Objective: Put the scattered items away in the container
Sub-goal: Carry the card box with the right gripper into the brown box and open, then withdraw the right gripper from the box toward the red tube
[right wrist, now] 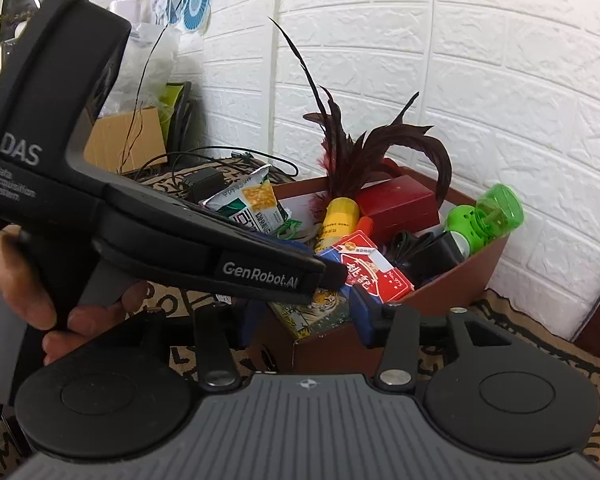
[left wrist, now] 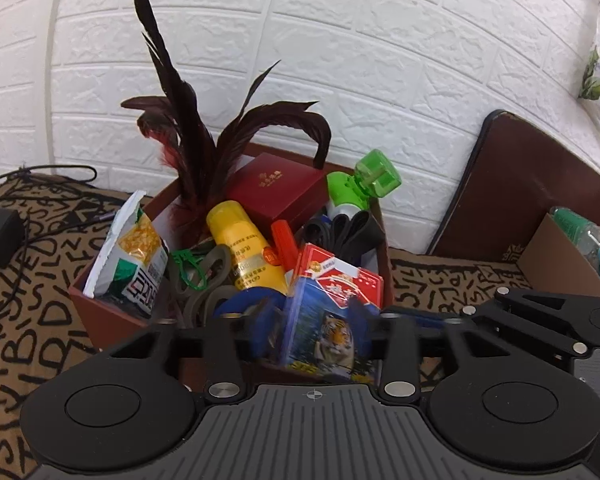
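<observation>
A brown-red box (left wrist: pixel 100 316) on the patterned cloth holds a dark feather toy (left wrist: pixel 196 148), a yellow bottle (left wrist: pixel 240 248), a red gift case (left wrist: pixel 276 188), a green mini fan (left wrist: pixel 368 184), a snack bag (left wrist: pixel 132 256) and a red card pack (left wrist: pixel 340 280). A tiger-print card pack (left wrist: pixel 324 336) stands at the box's near edge, between the blurred blue fingers of my open left gripper (left wrist: pixel 312 320). My right gripper (right wrist: pixel 308 316) is open too, and its blue fingers straddle the box's (right wrist: pixel 452 288) near corner just below the tiger pack (right wrist: pixel 316 308).
The left device's black body (right wrist: pixel 220 248), held by a hand (right wrist: pixel 16 280), crosses the right wrist view. A charger with cables (left wrist: pixel 0 236) lies at the left. At the right stand a cardboard box (left wrist: pixel 560 256) and a leaning brown board (left wrist: pixel 512 188). Behind is a white brick wall.
</observation>
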A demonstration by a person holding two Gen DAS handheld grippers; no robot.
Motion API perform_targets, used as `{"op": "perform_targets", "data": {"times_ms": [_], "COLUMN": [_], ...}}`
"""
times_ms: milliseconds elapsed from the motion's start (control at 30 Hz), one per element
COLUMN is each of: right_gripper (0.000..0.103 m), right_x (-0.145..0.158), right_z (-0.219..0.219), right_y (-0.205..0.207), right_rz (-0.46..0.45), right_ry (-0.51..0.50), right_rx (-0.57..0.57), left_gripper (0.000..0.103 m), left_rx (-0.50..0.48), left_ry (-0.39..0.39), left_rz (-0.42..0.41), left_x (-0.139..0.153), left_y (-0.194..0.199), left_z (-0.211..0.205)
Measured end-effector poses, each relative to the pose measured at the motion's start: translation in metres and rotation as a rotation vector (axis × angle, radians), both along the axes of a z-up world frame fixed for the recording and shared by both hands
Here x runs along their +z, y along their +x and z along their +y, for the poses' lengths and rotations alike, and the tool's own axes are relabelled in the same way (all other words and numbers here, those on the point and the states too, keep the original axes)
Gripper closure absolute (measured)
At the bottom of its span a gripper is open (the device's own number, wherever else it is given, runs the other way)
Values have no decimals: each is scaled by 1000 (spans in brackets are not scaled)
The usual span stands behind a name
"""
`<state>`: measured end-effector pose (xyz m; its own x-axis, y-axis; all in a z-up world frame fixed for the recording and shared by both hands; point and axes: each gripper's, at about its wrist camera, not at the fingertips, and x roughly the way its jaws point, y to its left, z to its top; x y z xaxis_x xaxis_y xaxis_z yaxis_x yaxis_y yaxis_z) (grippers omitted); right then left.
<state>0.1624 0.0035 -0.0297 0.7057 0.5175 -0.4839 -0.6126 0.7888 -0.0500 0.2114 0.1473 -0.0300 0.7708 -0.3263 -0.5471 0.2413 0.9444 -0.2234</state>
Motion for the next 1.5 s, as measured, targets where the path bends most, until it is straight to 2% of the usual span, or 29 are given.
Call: {"op": "perform_targets", "data": {"times_ms": [33,67,100,167,267,500,700,967,1267,1500], "right_gripper": [34,18,10,7,2,0,0,0,0,3], "right_x": [1,3,5,9,14,11,-2,-26,-37,-44], "right_z": [-1,-4,-6,-12,-20,-44,-66,-102,-129,-143], "right_y": [-2,-6,-10,-18,-29,-61,-88,-109,-109,-85], "right_rz": [-7,-18,-33,-59,-73,-77,-44,21,-42,-32], "right_ry": [1,8,17,23,29,24,23,28,-7,-1], "right_rx": [-3,-6,-9,-14,-28,-73,-112,-199,-240,-235], "left_gripper": [18,7,1,0,0,0,0,0,0,0], "left_rx": [-5,-3,12,33,27,-9,-21,2,-17,-4], "left_ry": [-16,-25,-18,12,20,-55,-118,-161,-131,-140], "left_rz": [-14,-38,-72,-141,-165,-116,-30,68,79,128], "left_x": [2,5,8,15,22,16,-8,-42,-49,-59], "left_y": [-5,-12,-20,-36,-55,-93,-121,-138,-128,-98], "left_z": [0,0,-1,-5,-10,-29,-52,-79,-112,-123]}}
